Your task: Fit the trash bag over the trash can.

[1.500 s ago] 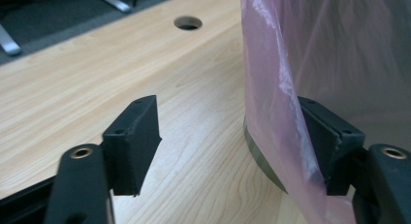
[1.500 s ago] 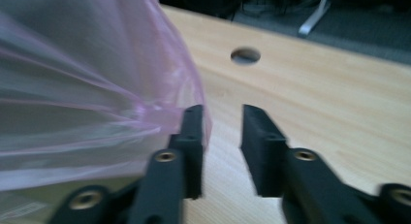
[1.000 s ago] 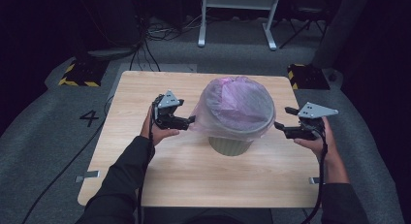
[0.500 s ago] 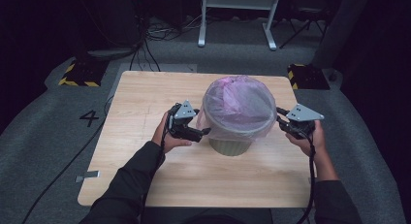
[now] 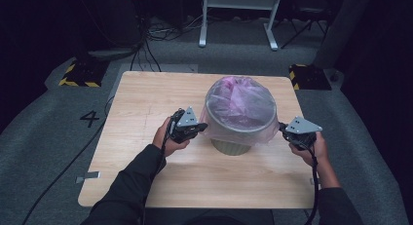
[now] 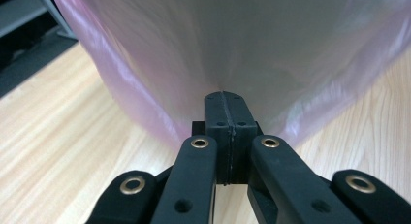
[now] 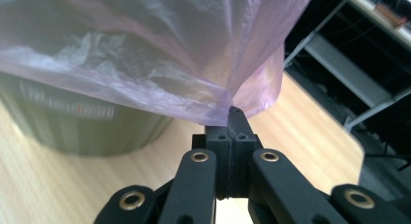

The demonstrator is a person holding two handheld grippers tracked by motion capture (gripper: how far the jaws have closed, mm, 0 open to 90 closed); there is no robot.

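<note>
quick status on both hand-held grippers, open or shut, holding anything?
Left hand-held gripper: jaws just closed, pinching the pink bag skirt.
Right hand-held gripper: jaws just closed, shut on the pink bag edge.

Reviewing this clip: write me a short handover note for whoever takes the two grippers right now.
Left gripper: jaws just closed, pinching the pink bag's overhanging film on the bin's left side.
Right gripper: jaws just closed, pinching the bag's hem on the right side.
Things: grey bin stands upright near the middle of the wooden table; the bag lines it and is folded down over the rim.
Done: both sides of the bag gripped.
Left: probably lift the film off the rim and draw the bag up and out, both sides together. Pull gently, as the film looks thin and could tear.
</note>
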